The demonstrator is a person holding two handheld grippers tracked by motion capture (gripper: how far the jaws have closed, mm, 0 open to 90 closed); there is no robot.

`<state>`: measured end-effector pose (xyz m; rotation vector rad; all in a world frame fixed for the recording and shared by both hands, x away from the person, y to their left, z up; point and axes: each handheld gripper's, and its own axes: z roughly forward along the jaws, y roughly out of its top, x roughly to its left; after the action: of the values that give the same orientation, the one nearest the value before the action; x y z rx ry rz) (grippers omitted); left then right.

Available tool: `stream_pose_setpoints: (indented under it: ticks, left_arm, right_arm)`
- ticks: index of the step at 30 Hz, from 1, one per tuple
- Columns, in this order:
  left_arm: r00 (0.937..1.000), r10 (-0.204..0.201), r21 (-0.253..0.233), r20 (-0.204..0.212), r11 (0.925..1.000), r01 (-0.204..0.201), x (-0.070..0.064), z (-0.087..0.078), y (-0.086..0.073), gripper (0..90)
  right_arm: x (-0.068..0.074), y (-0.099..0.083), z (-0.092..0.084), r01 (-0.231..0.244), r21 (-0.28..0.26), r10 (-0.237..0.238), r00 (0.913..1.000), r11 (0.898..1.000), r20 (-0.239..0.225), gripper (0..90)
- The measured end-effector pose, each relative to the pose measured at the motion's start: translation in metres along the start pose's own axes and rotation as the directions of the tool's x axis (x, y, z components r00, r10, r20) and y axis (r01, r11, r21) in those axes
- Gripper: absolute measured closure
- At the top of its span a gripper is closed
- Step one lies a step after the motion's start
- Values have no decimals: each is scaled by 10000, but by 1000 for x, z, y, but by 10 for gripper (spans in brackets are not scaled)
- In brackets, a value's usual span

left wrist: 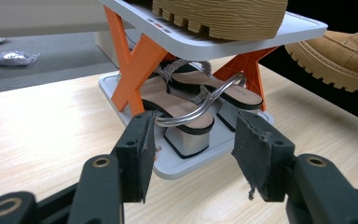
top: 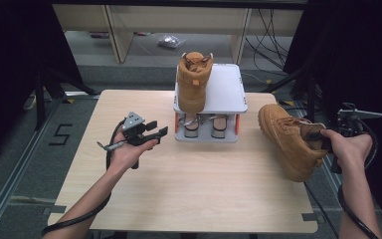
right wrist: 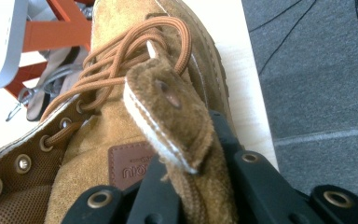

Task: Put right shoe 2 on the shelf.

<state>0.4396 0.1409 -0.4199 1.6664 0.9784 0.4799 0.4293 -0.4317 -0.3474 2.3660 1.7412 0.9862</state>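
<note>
Right hand-held gripper [right wrist: 191, 205] is clamped on the collar edge of a tan suede boot [top: 291, 139]; in the right gripper view both black jaws pinch the folded suede and its white lining, tongue and brown laces [right wrist: 121, 60] just ahead of them. Boot is off the table [top: 179, 174] at the right edge, toe tilted up and pointing toward the shoe rack [top: 226, 89], lugged sole facing down and out, heel end in the right hand [top: 348, 147]. Left hand-held gripper [top: 159, 128] is released, jaws spread with nothing between the pads, held level above the table left of the rack and aimed at its lower tier. Left hand [top: 129, 149] grips its body, cable trailing back along the forearm. Rack is a white two-tier unit with orange X-braces [left wrist: 137, 60], standing at the far middle of the table. Top tier carries the matching tan boot [top: 193, 79], upright, on the left half; right half of that tier is bare. Lower tier holds a pair of silver block-heel sandals [left wrist: 186, 116], side by side, heels toward the left gripper view, straps looped up. Held boot shows at the right edge of that view, near the rack but apart from it.
</note>
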Motion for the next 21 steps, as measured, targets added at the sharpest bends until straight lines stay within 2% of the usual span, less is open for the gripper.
stream_pose_setpoints:
  ticks: [3,4,7,8,9,10,11,13,15,16,17,19,20,21]
  left_arm:
    - [10000,-4,-6,-46,10000,4,1,-1,0,475]
    - [10000,-10,7,-77,10000,10,2,-1,0,474]
    - [10000,-18,-12,-77,10000,17,3,0,0,474]
    - [9999,-48,-15,-111,10000,48,4,1,0,474]
    - [9999,-48,-15,-111,10000,48,4,1,0,475]
    - [9999,-44,1,-107,10000,44,4,1,0,474]
    - [9999,-19,23,-110,10000,19,4,1,1,474]
    - [9999,-27,16,-112,10000,27,4,1,1,474]
    - [9999,-37,-35,-107,10000,37,4,1,1,475]
    - [9999,-68,-61,-94,10000,68,3,1,0,475]
    - [9999,-85,-54,-98,9999,84,2,1,0,475]
    - [10000,-37,-11,-88,10000,37,2,0,0,475]
    - [10000,-43,-16,-84,10000,43,2,0,-1,475]
    - [10000,-44,-15,-81,10000,43,2,1,-1,475]
  right_arm:
    - [1,1,0,-23,-28,23,10000,10000,-25,856]
    - [3,3,0,-176,-107,175,9998,9998,-40,856]
    - [4,5,-1,-120,-155,118,9999,9998,-116,855]
    - [7,7,-1,-252,-198,251,9997,9995,-54,855]
    - [7,8,-2,-107,-113,107,9999,9999,-2,855]
    - [9,10,-1,-199,-183,199,9998,9996,11,855]
    - [10,10,-1,-296,-219,293,9994,9993,-174,855]
    - [11,12,-1,-252,-231,249,9996,9994,-125,855]
    - [16,14,0,-430,-311,423,9988,9986,-227,855]
    - [17,15,0,-485,-457,458,9973,9978,-580,855]
    - [18,15,1,-330,-524,299,9978,9981,-592,855]
    - [21,17,1,-303,-633,266,9979,9975,-589,855]
    - [23,18,1,-453,-566,425,9979,9974,-487,855]
    - [25,18,1,-392,-441,383,9990,9983,-211,855]
